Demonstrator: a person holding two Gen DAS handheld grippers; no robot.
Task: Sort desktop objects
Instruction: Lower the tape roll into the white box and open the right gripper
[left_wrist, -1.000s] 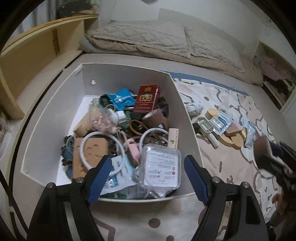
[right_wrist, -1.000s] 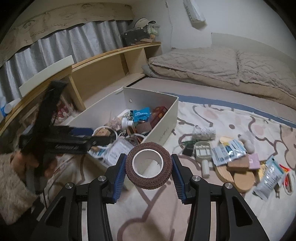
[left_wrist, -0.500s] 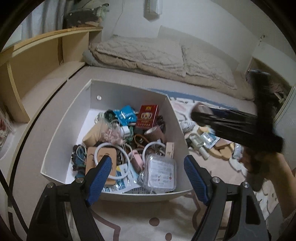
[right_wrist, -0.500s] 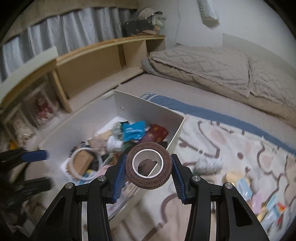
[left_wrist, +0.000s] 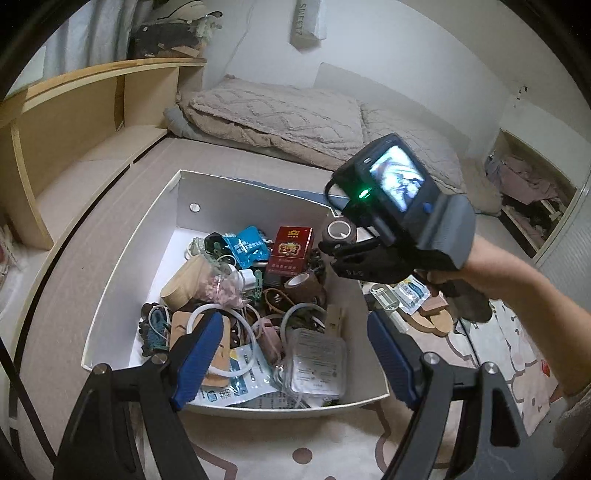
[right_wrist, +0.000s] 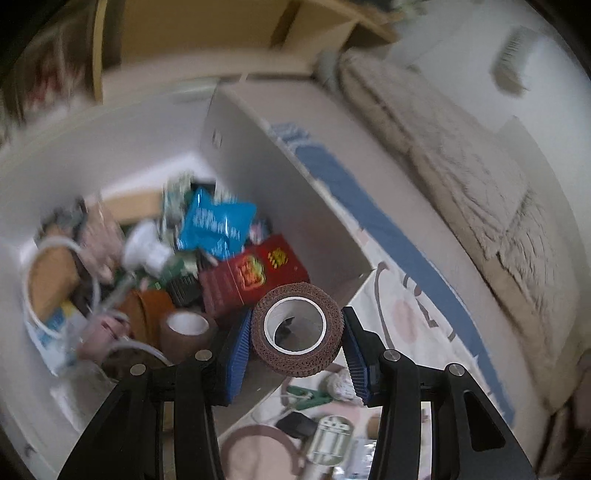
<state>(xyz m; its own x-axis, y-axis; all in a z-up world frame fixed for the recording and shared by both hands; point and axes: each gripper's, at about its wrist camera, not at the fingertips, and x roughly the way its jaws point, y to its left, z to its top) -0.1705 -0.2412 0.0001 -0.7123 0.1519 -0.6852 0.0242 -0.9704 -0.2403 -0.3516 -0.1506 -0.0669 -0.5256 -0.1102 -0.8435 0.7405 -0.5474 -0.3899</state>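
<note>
Holding the brown tape roll (right_wrist: 297, 329) between its blue pads, the right gripper (right_wrist: 297, 332) hangs over the far right corner of the white box (left_wrist: 122, 266), just above the red packet (left_wrist: 290, 249), with the roll's hole facing the camera. The left gripper (left_wrist: 295, 354) stays empty and wide apart at the near wall. Half a second ago the roll was outside the right wall; now it is inside.

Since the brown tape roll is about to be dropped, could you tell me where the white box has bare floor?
Bare floor shows only at the far-left corner of the white box, behind the blue foil packet and wooden block. Elsewhere it is crowded.
</note>
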